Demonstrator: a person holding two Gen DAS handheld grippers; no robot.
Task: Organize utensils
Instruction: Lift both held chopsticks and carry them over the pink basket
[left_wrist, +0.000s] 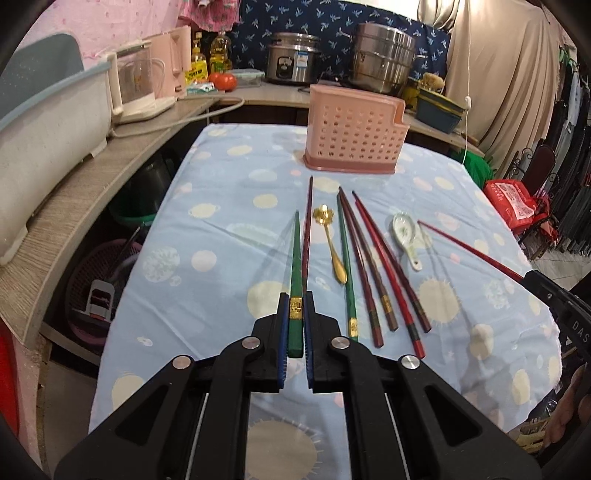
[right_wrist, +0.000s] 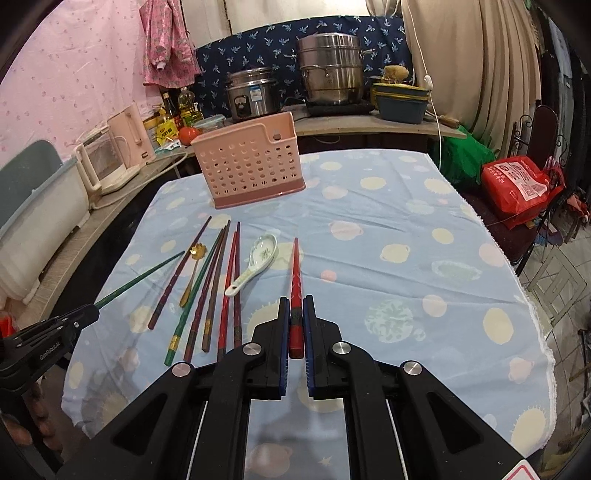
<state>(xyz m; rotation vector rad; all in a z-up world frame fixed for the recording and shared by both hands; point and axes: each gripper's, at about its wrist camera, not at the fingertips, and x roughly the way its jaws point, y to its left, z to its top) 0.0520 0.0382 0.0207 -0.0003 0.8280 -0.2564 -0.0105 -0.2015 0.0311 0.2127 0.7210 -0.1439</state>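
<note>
Two chopsticks are off the desk (right_wrist: 406, 229), one in each gripper. The left gripper (left_wrist: 296, 314) has its fingers (left_wrist: 283, 314) closed on the thick end of a green chopstick (left_wrist: 296, 266), whose long axis runs straight ahead from the fingers, tip toward the pink holder (left_wrist: 354, 133) at the far end of the desk. The right gripper (right_wrist: 295, 317) has its fingers (right_wrist: 284, 321) closed on the thick end of a red chopstick (right_wrist: 295, 280), which likewise points away along the fingers, tip forward and tilted down at the cloth. In the left view the right gripper (left_wrist: 532, 280) enters at the right edge, largely cut off, with the red chopstick's thin end slanting up-left from it. Six more chopsticks (right_wrist: 207, 295) lie on the cloth between the grippers and the holder, roughly parallel, thick ends toward the cameras and tips toward the holder. A gold spoon (left_wrist: 330, 243) lies among them, bowl end toward the holder, and a white ceramic spoon (right_wrist: 255, 262) lies just right of them. The holder stands upright; its inside is hidden behind the perforated wall. A person's fingertips show dimly at the lower right edge of the left view, too blurred to make out.
</note>
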